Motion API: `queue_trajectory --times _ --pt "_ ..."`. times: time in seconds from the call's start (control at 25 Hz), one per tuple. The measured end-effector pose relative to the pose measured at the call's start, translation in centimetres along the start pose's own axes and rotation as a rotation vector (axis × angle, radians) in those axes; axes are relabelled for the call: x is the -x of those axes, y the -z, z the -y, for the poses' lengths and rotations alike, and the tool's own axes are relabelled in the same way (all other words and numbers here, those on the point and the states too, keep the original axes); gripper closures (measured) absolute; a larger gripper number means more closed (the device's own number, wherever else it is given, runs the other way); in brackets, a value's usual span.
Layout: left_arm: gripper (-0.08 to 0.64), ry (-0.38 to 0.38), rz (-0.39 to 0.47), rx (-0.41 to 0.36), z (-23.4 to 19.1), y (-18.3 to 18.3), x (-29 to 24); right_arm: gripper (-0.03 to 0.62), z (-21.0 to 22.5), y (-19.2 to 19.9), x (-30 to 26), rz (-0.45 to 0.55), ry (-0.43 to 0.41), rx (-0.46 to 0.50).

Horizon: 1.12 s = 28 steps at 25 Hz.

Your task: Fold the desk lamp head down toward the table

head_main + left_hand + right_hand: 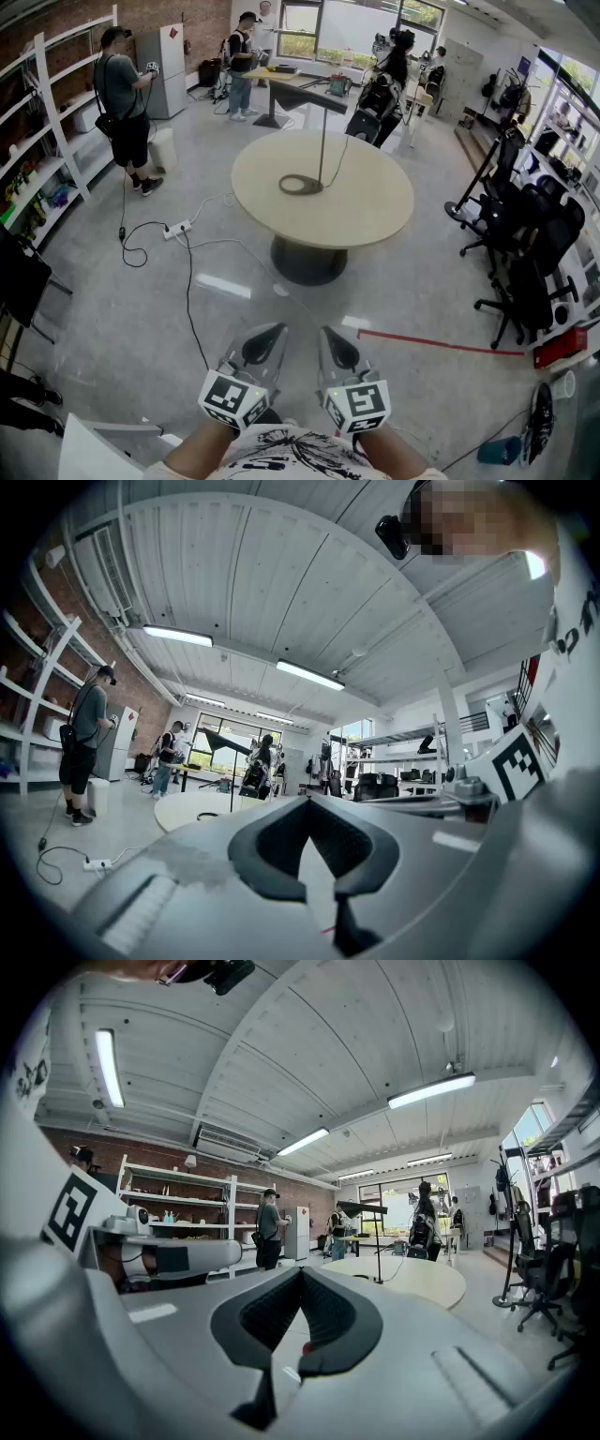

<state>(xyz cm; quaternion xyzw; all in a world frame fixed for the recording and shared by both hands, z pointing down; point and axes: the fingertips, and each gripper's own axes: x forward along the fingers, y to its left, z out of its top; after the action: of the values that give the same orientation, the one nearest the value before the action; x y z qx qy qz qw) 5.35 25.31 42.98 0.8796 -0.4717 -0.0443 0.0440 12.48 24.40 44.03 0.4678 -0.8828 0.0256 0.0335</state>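
A black desk lamp (322,141) stands on the round beige table (375,211), far ahead of me. It has a ring base (300,185), a thin upright pole and a long head (309,89) held out level at the top. Both grippers hang low over the floor, well short of the table. My left gripper (271,329) and right gripper (329,331) are side by side, each shut on nothing. The left gripper view shows the lamp (232,782) small beyond the closed tips (307,800). In the right gripper view the lamp (377,1246) stands past the tips (300,1271).
A power strip (177,229) and black cables lie on the floor left of the table. Office chairs (525,262) crowd the right side, above a red tape line (441,343). Shelves (56,141) line the left wall. People stand at the back by another table (286,80).
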Motion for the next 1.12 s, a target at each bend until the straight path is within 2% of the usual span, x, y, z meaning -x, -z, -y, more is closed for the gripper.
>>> queue_trajectory --times 0.4,0.72,0.92,1.12 --pt "0.555 -0.012 -0.001 -0.009 0.8 0.1 -0.7 0.584 1.0 0.1 0.4 -0.007 -0.018 -0.036" --pt "0.555 -0.025 -0.018 0.018 0.9 1.2 -1.4 0.584 3.1 0.7 0.7 -0.005 0.022 -0.056" --pt "0.554 -0.032 -0.025 0.035 -0.2 1.7 -2.0 0.583 3.8 1.4 -0.3 -0.020 0.026 -0.039" --pt "0.555 -0.050 -0.038 0.056 -3.2 2.0 -3.0 0.583 3.7 1.9 -3.1 -0.040 0.017 -0.009"
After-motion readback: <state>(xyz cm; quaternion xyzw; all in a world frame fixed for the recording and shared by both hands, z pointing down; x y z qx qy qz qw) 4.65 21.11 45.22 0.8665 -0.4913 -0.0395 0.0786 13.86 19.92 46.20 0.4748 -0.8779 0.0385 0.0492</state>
